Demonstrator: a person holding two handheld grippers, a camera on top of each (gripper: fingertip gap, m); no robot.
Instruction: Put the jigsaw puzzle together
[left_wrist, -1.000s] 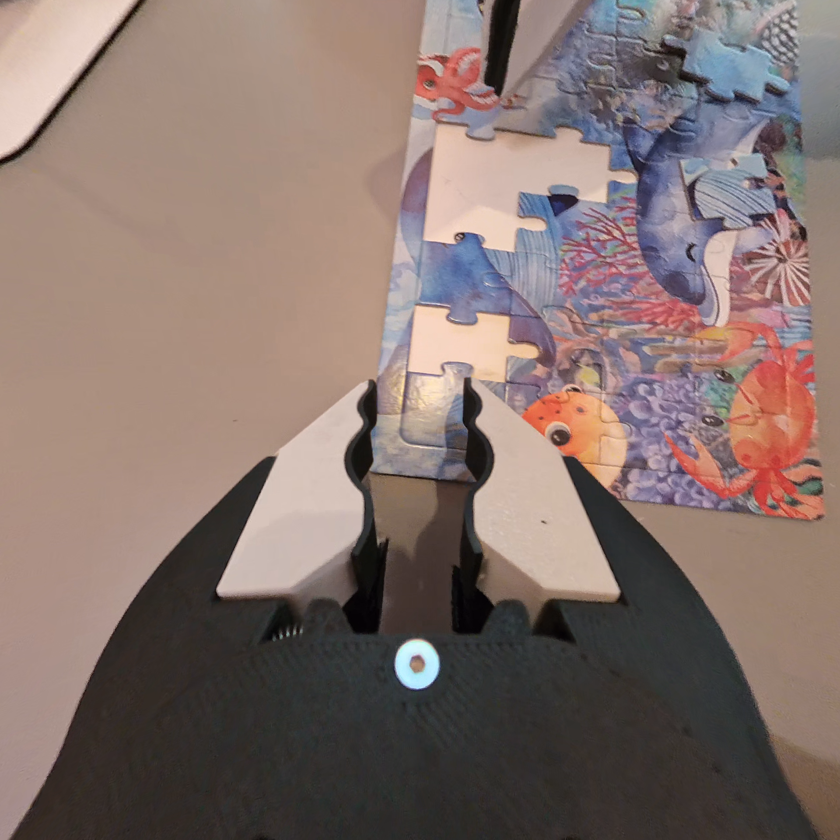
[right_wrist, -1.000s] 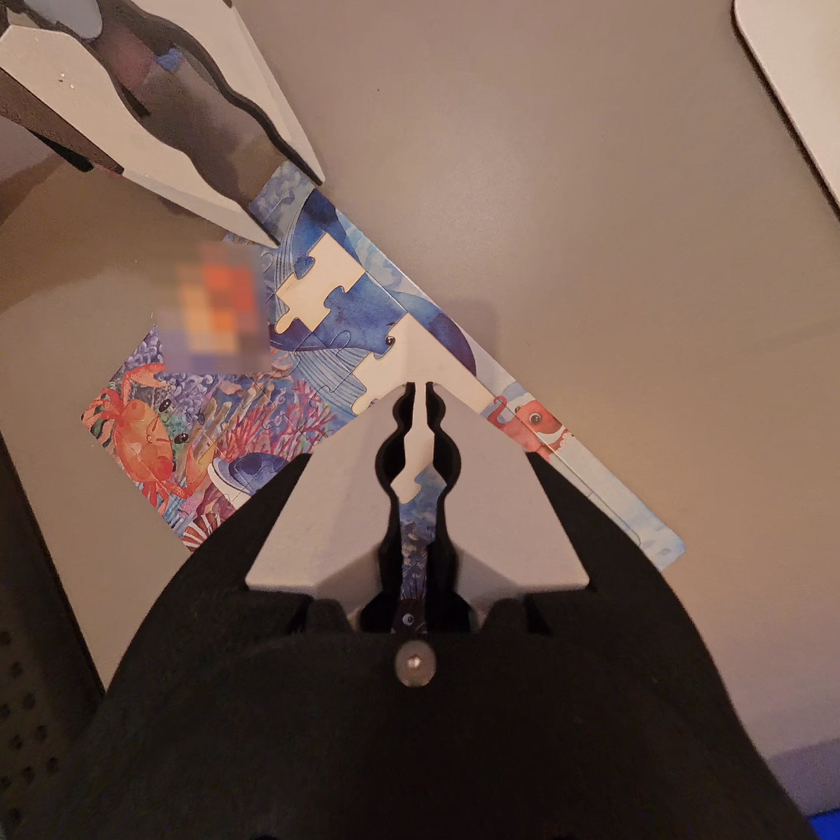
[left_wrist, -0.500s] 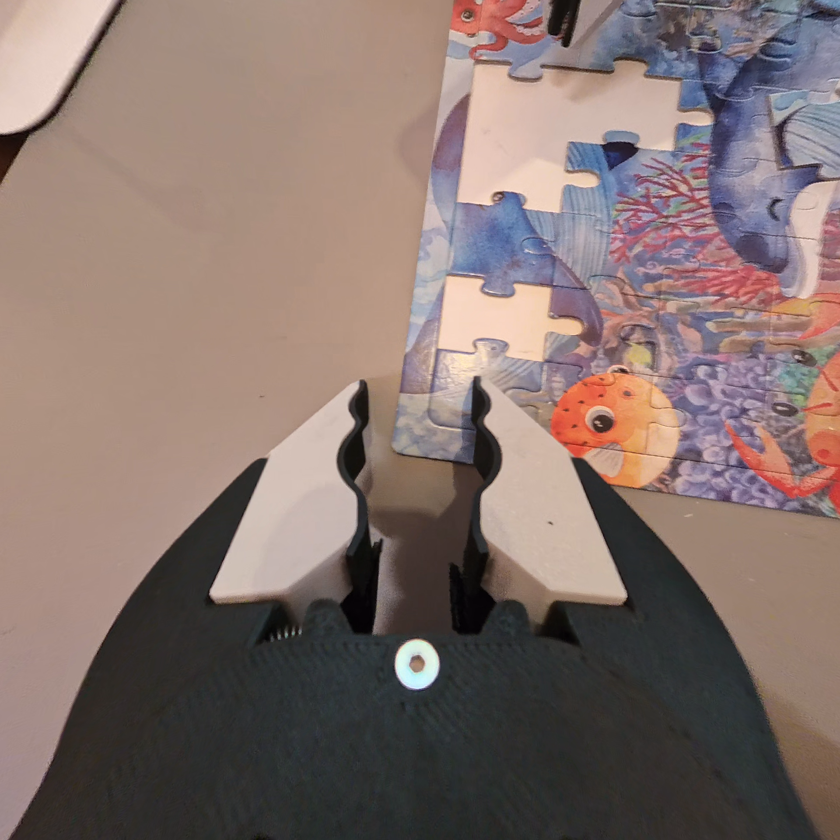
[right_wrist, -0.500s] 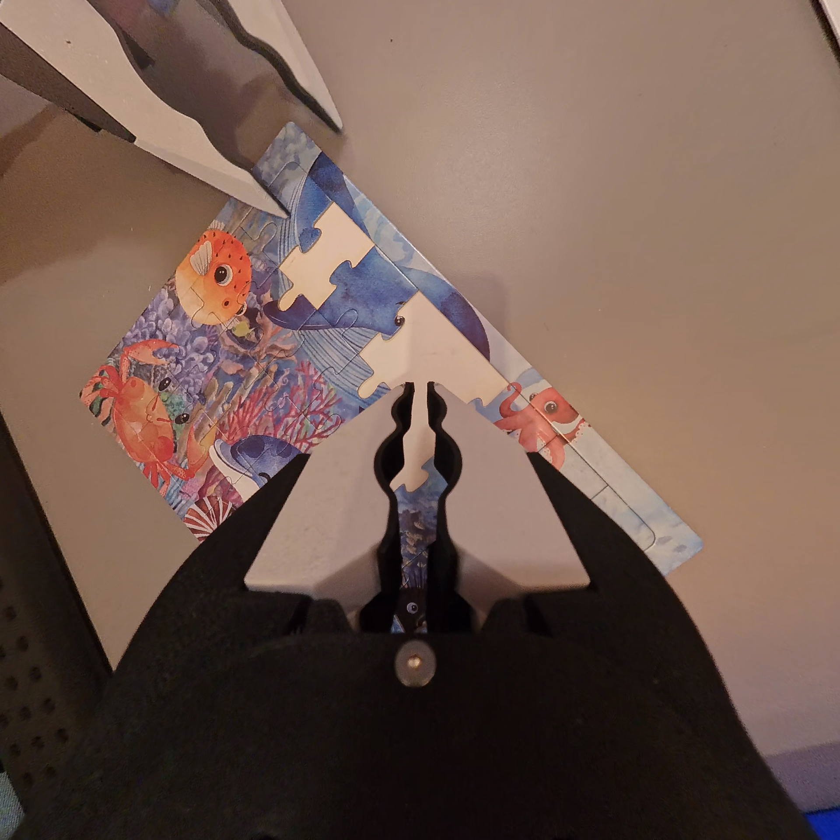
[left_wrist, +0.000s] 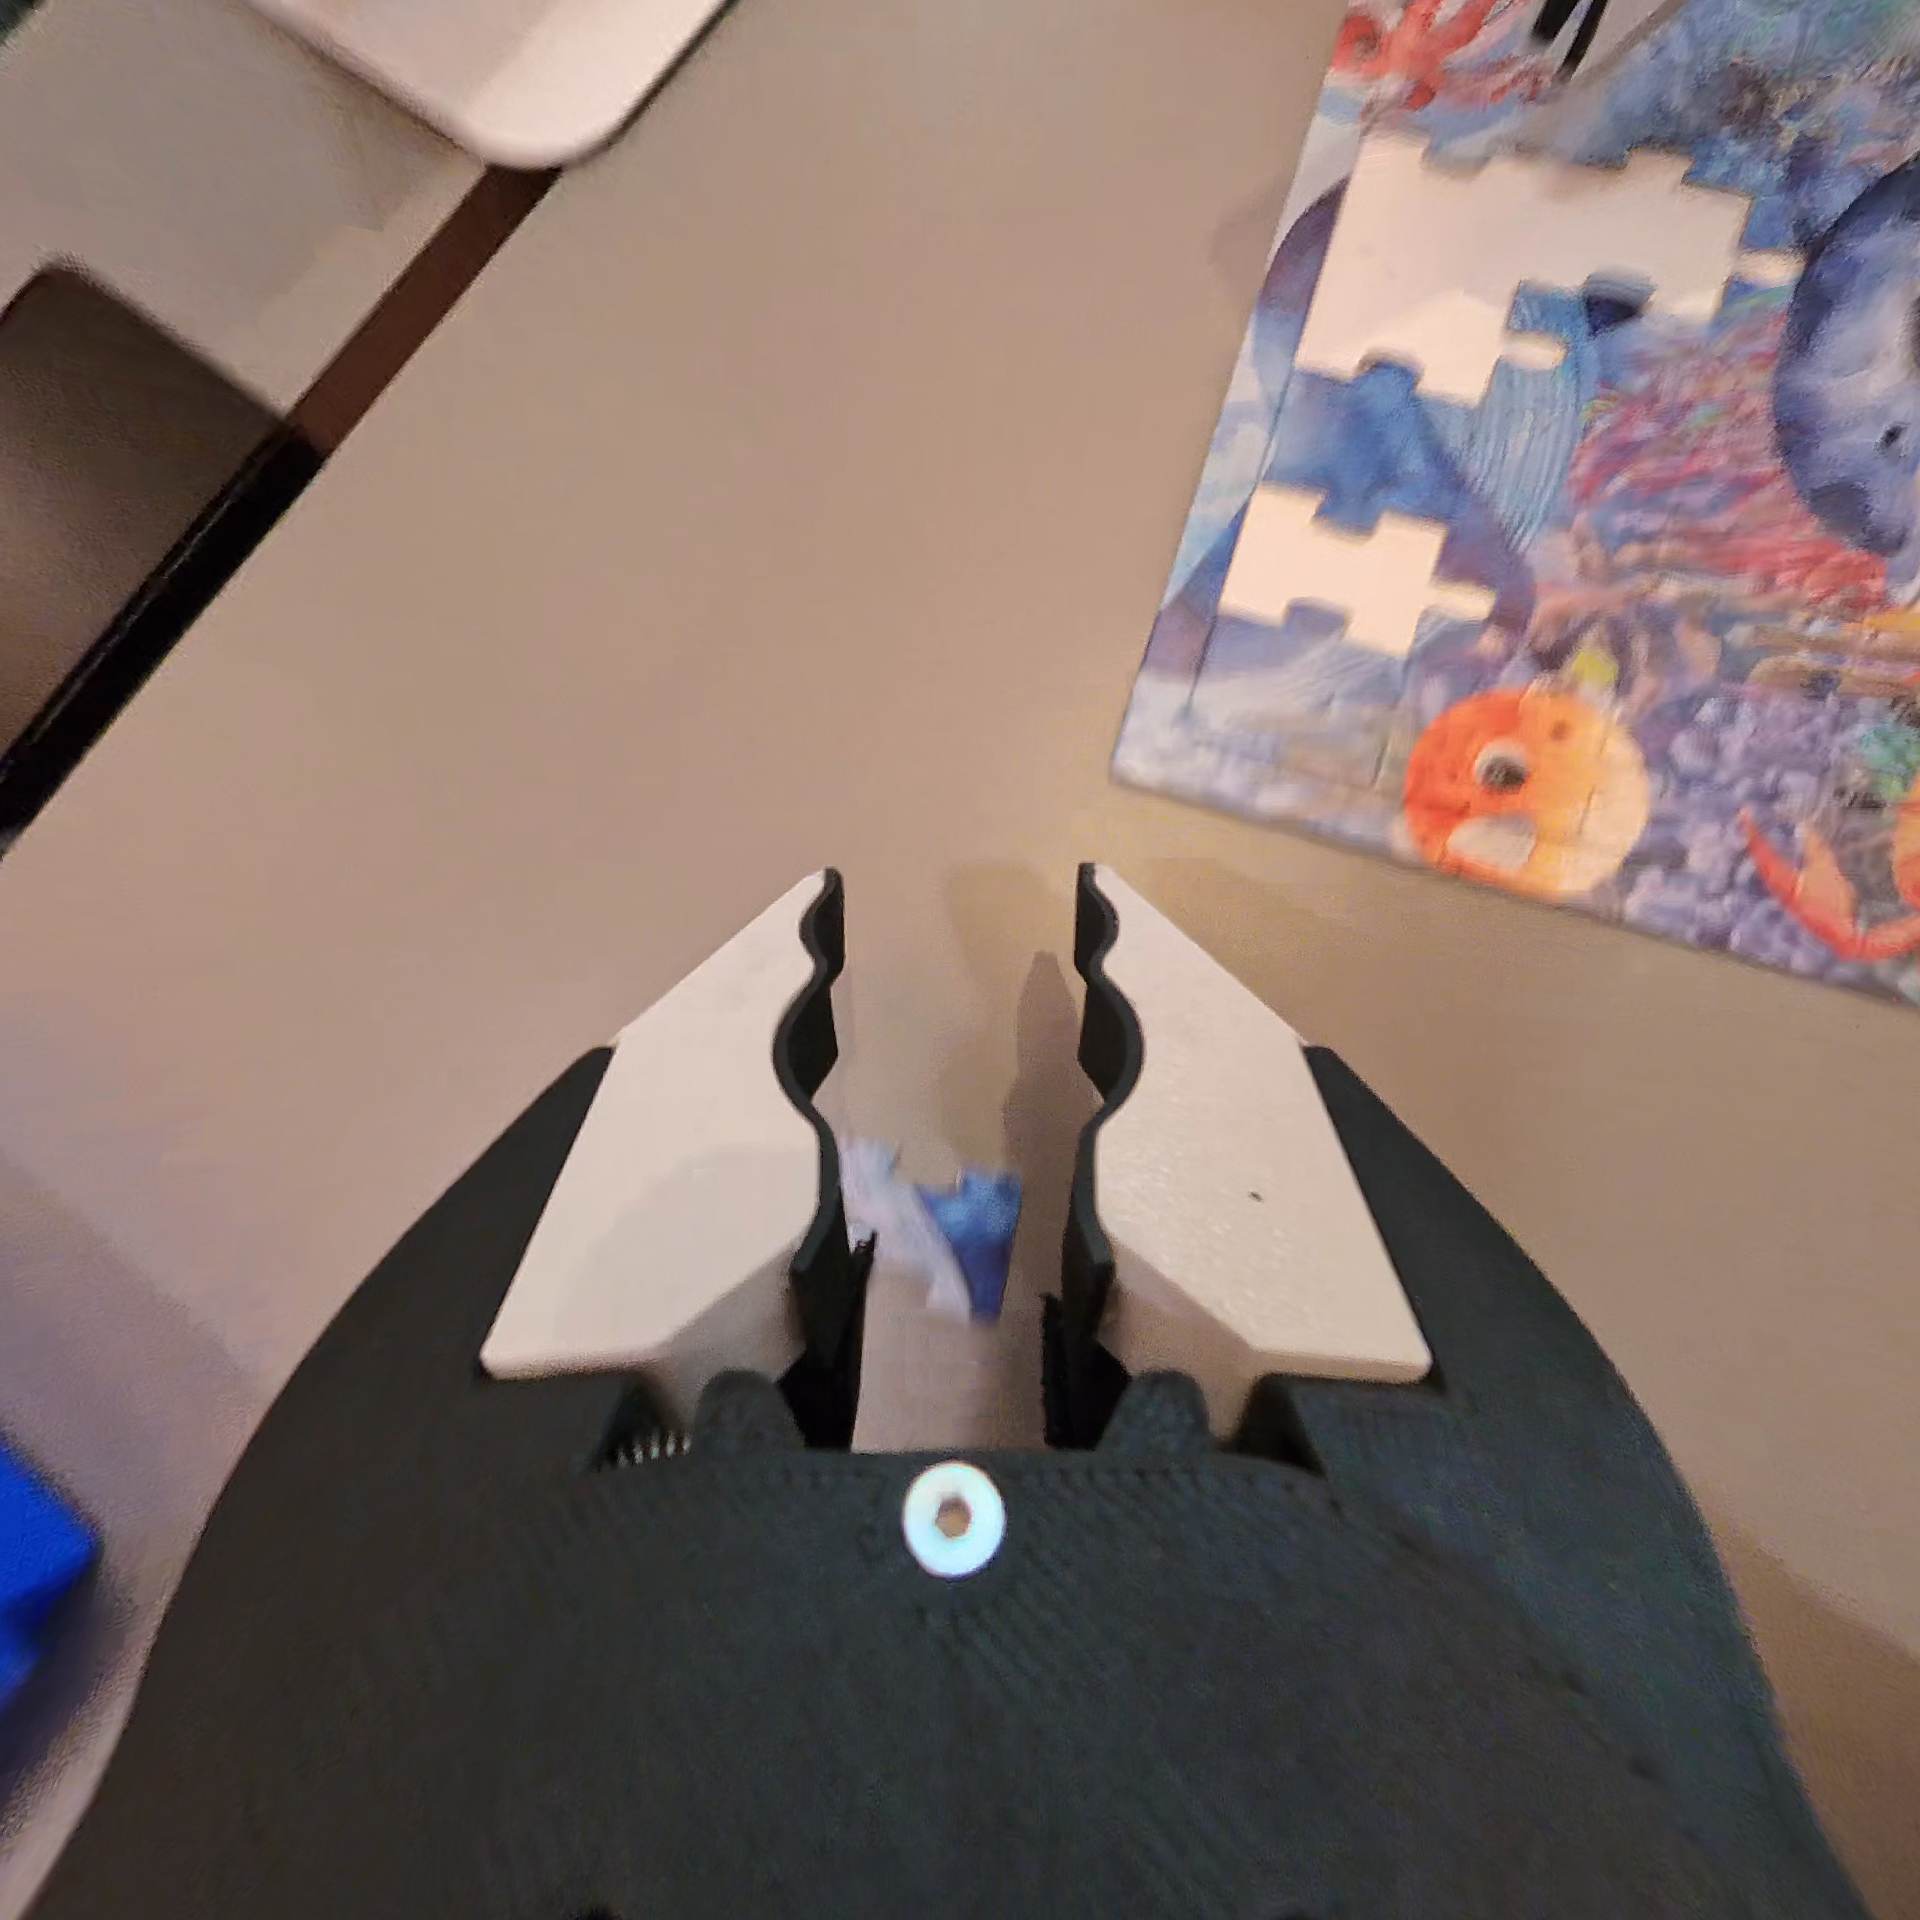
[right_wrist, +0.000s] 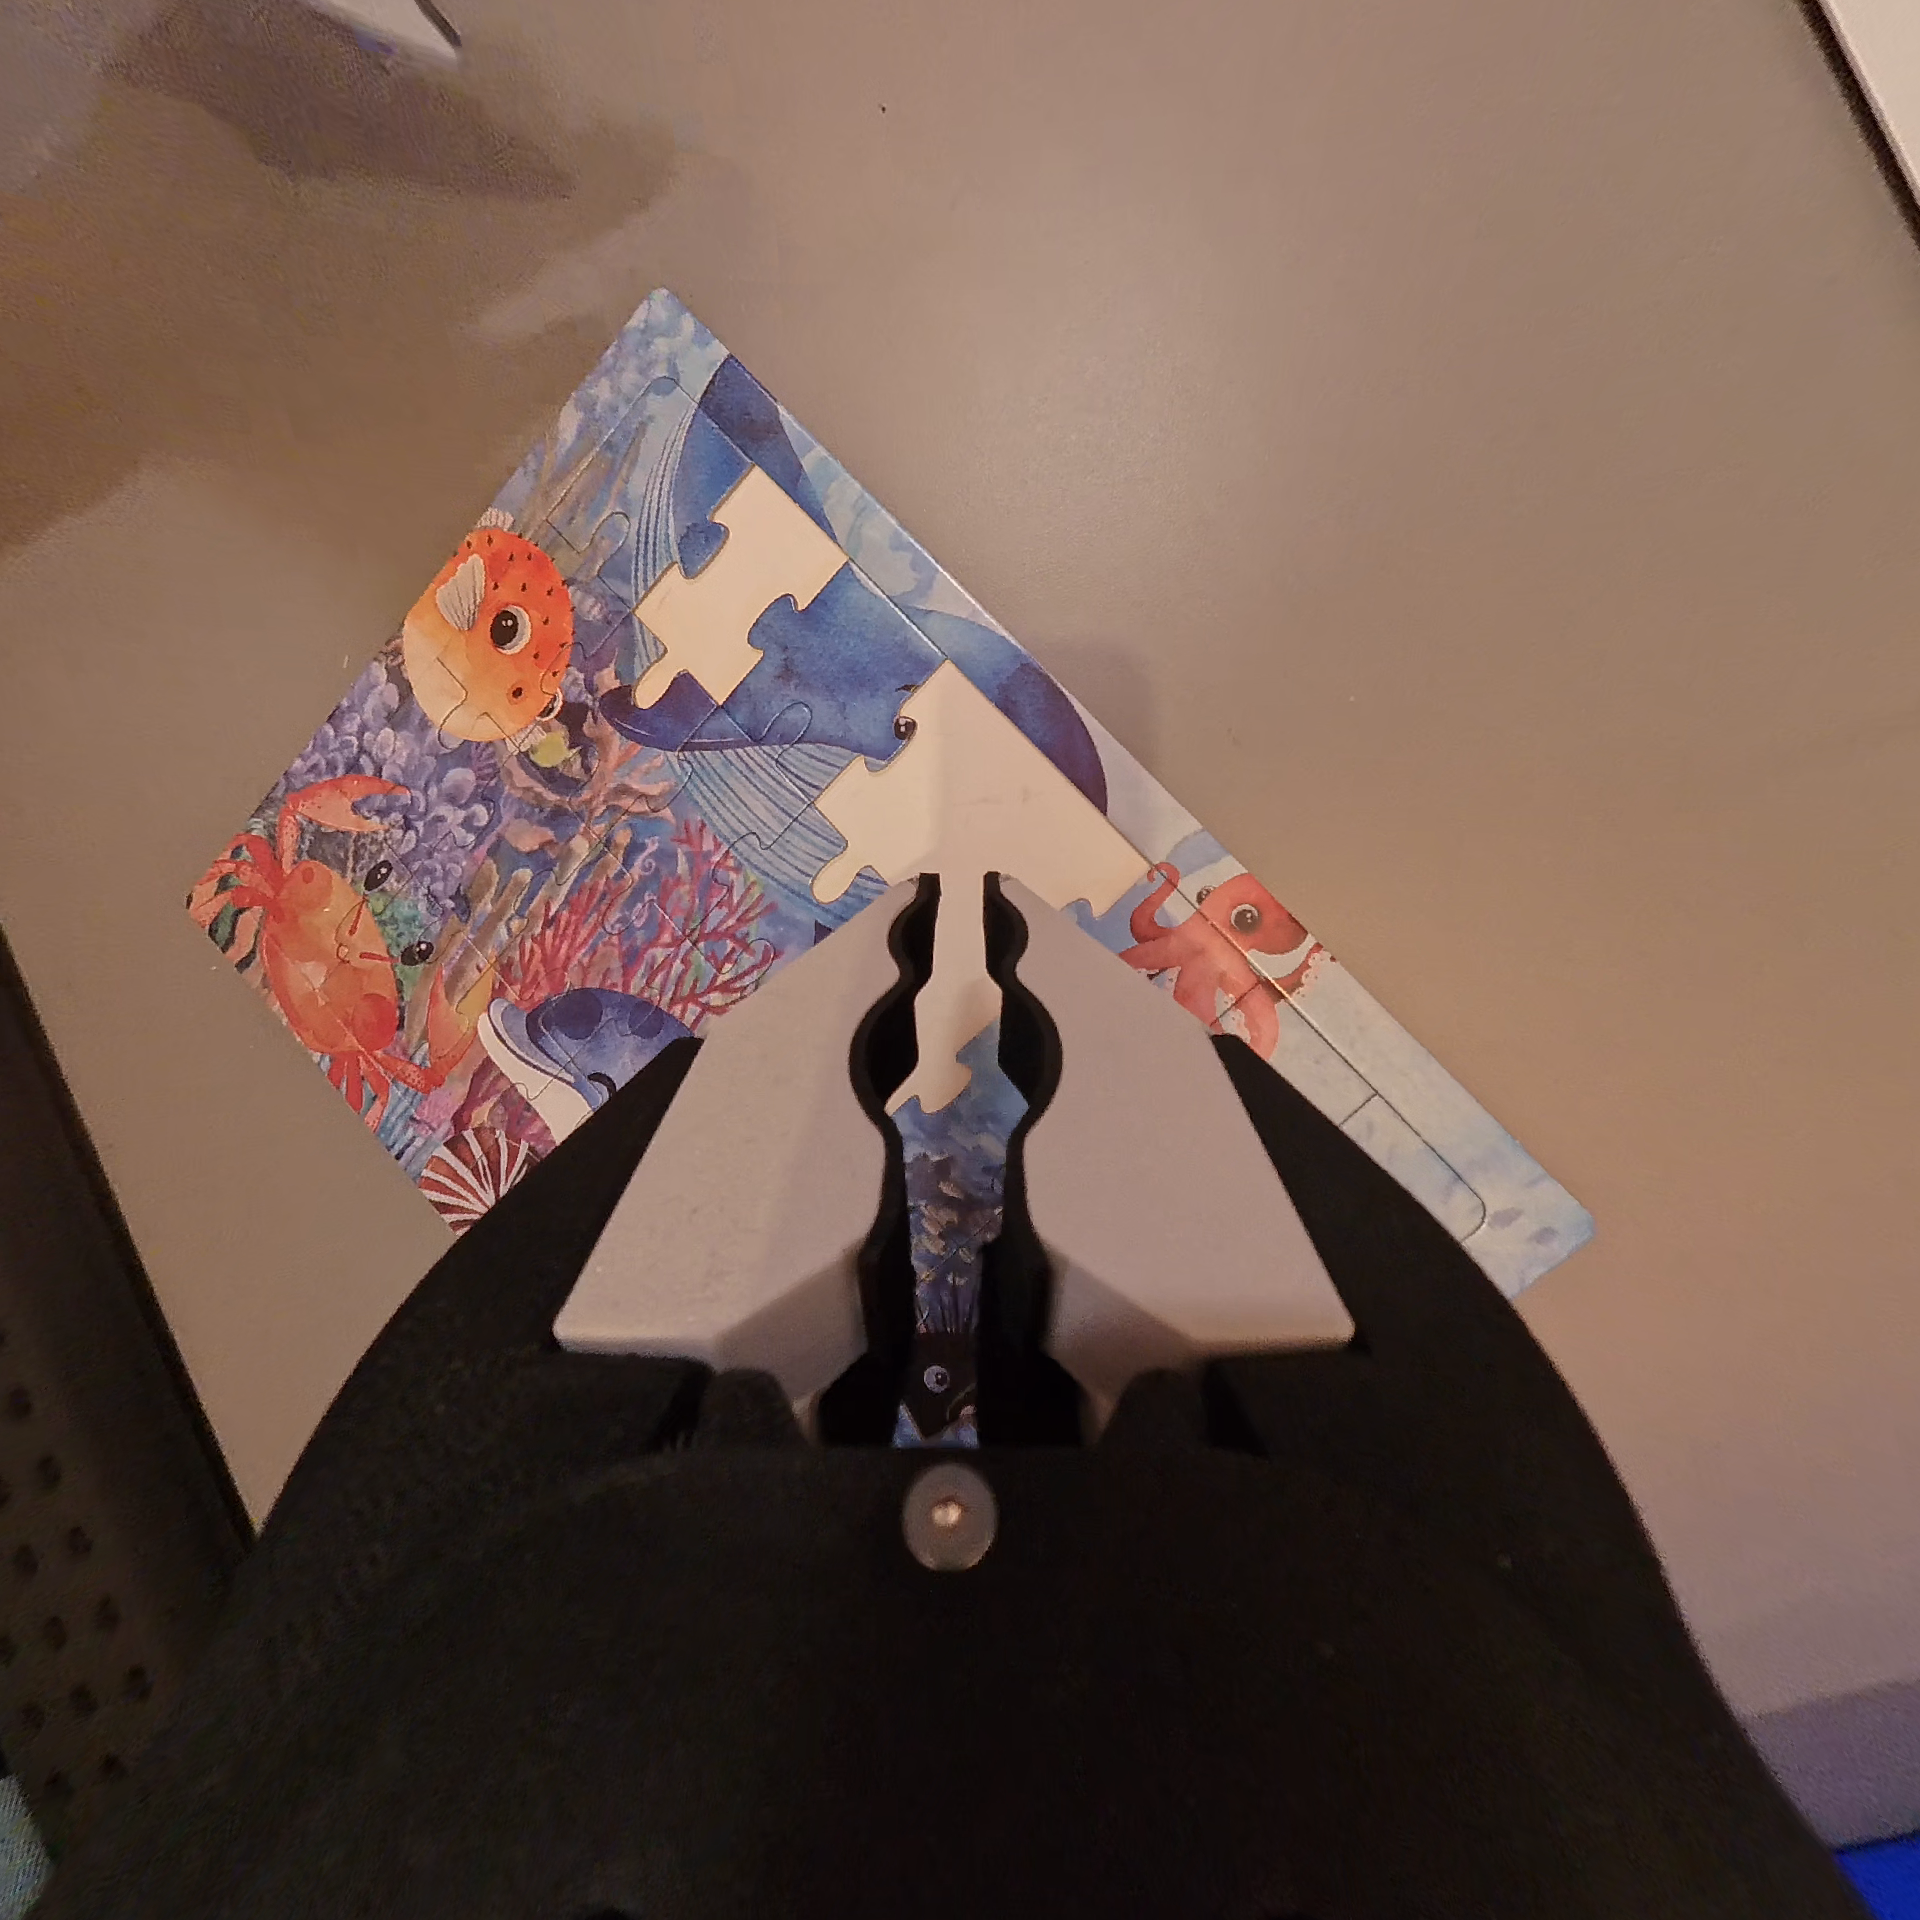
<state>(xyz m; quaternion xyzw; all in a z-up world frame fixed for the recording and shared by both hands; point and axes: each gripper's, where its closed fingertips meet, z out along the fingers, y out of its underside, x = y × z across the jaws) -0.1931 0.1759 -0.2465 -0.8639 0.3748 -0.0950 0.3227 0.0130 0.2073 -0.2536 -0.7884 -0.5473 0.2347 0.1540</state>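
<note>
The left gripper (left_wrist: 956, 883) hung wide over bare table (left_wrist: 727, 520), while the right gripper (right_wrist: 961, 881), nearly closed and empty, pointed down over the puzzle (right_wrist: 582, 831) at frame centre.

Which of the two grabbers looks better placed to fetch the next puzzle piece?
Left, probably. The left gripper has open jaws above a loose blue piece on the table. The right gripper hovers over the puzzle, jaws nearly closed and empty.
</note>
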